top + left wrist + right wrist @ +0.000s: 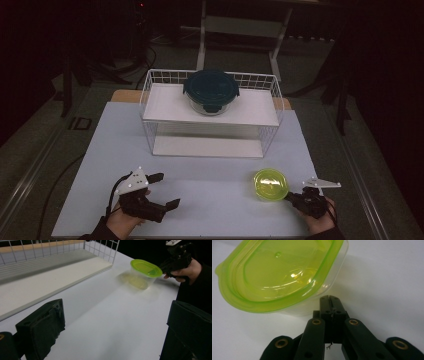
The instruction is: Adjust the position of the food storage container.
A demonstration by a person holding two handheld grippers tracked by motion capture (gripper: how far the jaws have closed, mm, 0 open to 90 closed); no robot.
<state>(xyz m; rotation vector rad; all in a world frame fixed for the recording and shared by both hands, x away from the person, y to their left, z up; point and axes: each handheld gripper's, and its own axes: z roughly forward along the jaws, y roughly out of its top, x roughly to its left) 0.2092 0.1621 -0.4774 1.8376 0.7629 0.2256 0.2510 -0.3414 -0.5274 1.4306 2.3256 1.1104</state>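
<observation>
Right gripper (329, 298) jaws closed beside green-lidded container (282, 275), grip unclear

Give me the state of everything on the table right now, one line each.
Green tub: lidded, tilted, rim pinched by the right gripper.
Teal container: lid on, upright on the rack's top shelf.
Rack: upright, lower shelf bare.
Left gripper: open, holding nothing.
Right gripper: shut on the tub's rim.

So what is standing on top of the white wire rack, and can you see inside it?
A round container with a dark teal lid stands on the top shelf of the rack. The lid covers it, so its contents cannot be made out.
</observation>
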